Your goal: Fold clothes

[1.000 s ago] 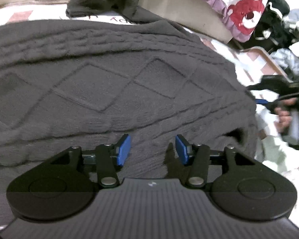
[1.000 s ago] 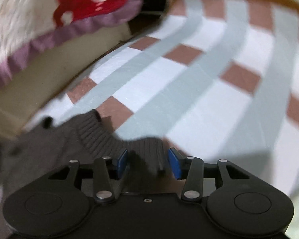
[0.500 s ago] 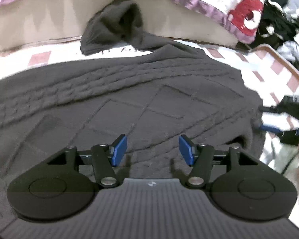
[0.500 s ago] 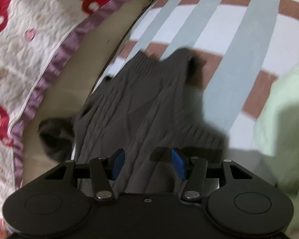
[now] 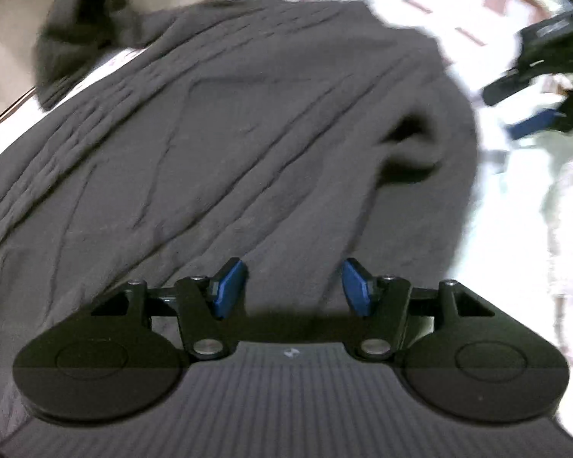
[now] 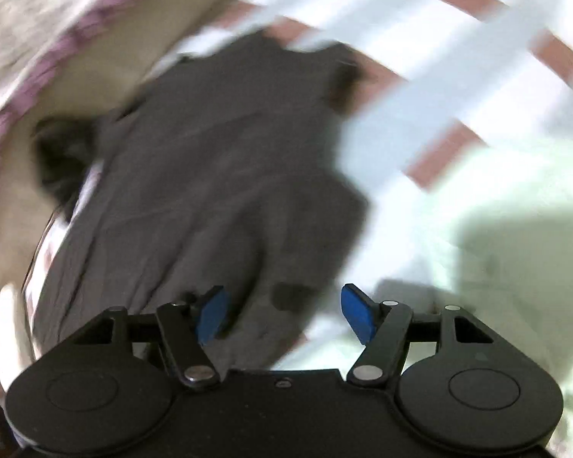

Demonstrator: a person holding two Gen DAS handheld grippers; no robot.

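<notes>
Your one dark grey cable-knit sweater (image 5: 248,145) lies spread flat on the white, grey and brown checked bedsheet (image 6: 420,57). Bare sheet lies open beyond the sweater's right edge. Both your left gripper (image 5: 292,286) and right gripper (image 6: 282,313) hover over the sweater with jaws spread, holding nothing.

There was one dark grey knitted sweater (image 5: 225,152) spread on one checked bed sheet (image 6: 420,87), one pale green garment (image 6: 515,206) beside it, one frilled purple-edged quilt (image 6: 38,57), and two claws, the left claw (image 5: 293,286) and the right claw (image 6: 284,315), each with two blue pads.
</notes>
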